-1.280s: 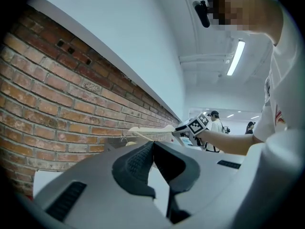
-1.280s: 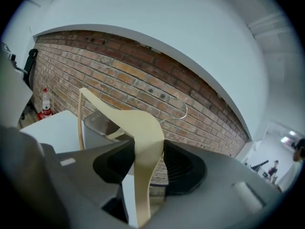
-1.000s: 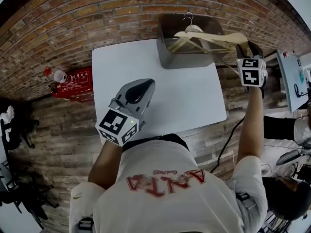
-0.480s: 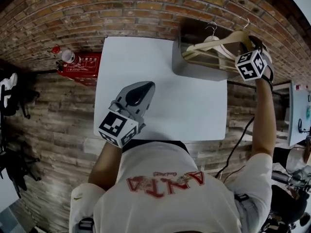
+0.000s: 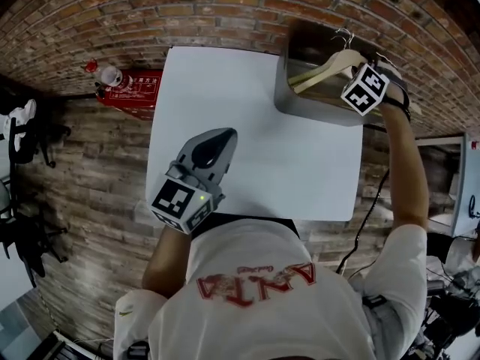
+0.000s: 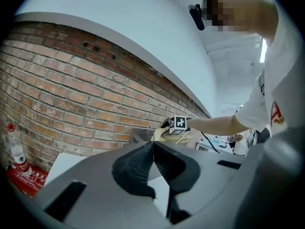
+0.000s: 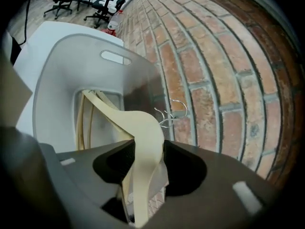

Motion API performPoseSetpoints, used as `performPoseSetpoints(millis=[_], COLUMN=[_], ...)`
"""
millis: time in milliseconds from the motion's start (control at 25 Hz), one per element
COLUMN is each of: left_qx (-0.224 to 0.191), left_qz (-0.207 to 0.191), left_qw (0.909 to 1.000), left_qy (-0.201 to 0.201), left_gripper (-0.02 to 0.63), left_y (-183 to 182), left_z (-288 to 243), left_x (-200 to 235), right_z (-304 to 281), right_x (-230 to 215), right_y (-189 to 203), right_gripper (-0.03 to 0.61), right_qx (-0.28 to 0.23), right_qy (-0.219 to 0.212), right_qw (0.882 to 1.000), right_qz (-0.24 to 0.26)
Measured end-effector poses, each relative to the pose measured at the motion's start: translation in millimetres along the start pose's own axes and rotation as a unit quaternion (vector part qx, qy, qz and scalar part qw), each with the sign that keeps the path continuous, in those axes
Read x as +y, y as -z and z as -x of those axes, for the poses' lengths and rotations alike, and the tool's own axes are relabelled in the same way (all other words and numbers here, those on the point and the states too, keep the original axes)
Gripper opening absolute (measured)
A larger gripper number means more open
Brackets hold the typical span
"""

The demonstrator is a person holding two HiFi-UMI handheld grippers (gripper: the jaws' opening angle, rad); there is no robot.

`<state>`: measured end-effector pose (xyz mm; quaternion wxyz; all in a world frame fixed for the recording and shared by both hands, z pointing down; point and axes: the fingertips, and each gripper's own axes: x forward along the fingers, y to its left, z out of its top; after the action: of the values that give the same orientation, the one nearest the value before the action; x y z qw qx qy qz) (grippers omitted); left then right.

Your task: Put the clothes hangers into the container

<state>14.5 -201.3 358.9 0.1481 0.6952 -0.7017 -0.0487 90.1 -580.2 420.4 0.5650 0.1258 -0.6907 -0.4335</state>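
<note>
Wooden clothes hangers (image 7: 143, 137) are clamped between the jaws of my right gripper (image 7: 142, 175). Their far ends dip into the grey container (image 7: 62, 80), which stands at the back right corner of the white table (image 5: 225, 88), against the brick wall (image 7: 214, 80). Several wire hooks show, so it is probably a bundle, though I cannot count them. My left gripper (image 6: 152, 151) hangs over the table's near left part, jaws closed together on nothing.

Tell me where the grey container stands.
In the head view, the grey container stands on the far right corner of the white table, close to the brick wall; the right gripper holds a wooden hanger over it.
</note>
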Motion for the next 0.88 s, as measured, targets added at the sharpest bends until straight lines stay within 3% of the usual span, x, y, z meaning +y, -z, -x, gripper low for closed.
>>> performPoseSetpoints(millis=[200, 480, 680, 880], left_qx=[0.007, 0.006, 0.003, 0.0], left_qz=[0.005, -0.003, -0.012, -0.031], left_qw=[0.9999, 1.0, 0.9999, 0.9986], left_qy=[-0.007, -0.004, 0.008, 0.043], left_gripper=[0.009, 0.009, 0.009, 0.009], left_y=[5.4, 2.1, -6.8, -22.8], left_z=[-3.4, 3.5, 12.9, 18.8], left_x=[2.2, 1.6, 2.4, -3.2], right_z=[-16.3, -14.5, 33.5, 93.1], right_x=[29.2, 43.4, 23.5, 13.6], right_y=[-8.8, -5.4, -12.0, -19.6], right_gripper=[0.189, 0.214, 0.212, 0.104], right_qx=[0.009, 0.031, -0.013, -0.075], right_qy=[-0.044, -0.057, -0.03, 0.034], right_qw=[0.999, 0.998, 0.998, 0.985], right_qz=[0.013, 0.021, -0.056, -0.149])
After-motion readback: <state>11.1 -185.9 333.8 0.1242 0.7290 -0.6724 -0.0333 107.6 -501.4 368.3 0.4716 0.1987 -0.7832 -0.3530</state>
